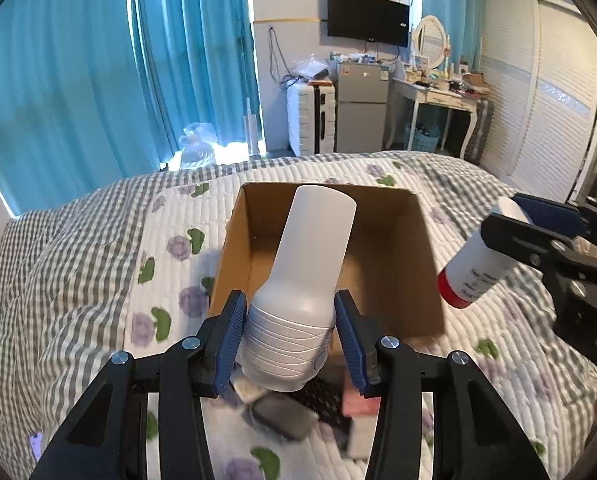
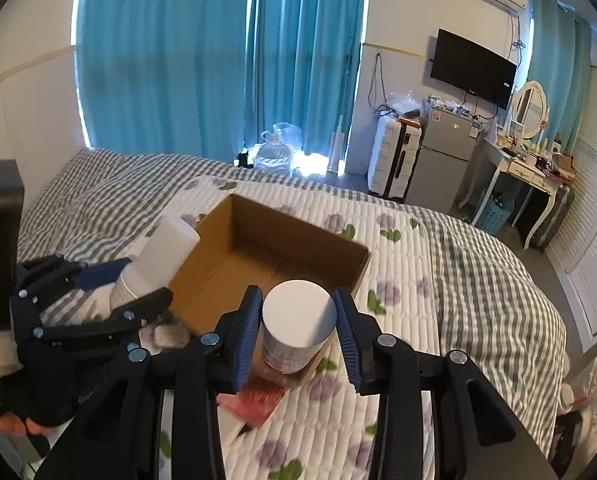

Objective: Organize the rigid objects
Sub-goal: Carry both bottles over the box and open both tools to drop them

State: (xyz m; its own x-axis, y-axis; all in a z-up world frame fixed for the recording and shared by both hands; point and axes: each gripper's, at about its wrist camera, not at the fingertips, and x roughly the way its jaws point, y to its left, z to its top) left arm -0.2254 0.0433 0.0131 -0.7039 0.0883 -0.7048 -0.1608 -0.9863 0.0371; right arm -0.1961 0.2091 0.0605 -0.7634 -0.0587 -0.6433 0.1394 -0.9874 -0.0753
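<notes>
Cardboard box [image 1: 426, 264], brown and open-topped, sits on the quilted bed just ahead of both grippers, apparently the drop target. Left gripper [image 1: 290, 316] clamps a white ribbed plastic bottle [image 1: 310, 264] by its base, neck angled over the box. Right gripper [image 2: 298, 320] pinches a white cylindrical bottle with red cap [image 1: 478, 264] beside the box's near rim. Beneath the left gripper, blurred small items [image 1: 294, 412] clutter the quilt; nothing blocks the opening.

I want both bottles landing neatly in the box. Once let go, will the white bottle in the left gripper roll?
Probably. The white bottle is round and held tilted over the cardboard box, so it may land sideways and roll. Its smooth plastic looks rigid and likely light, so the left gripper shouldn't crush it.
</notes>
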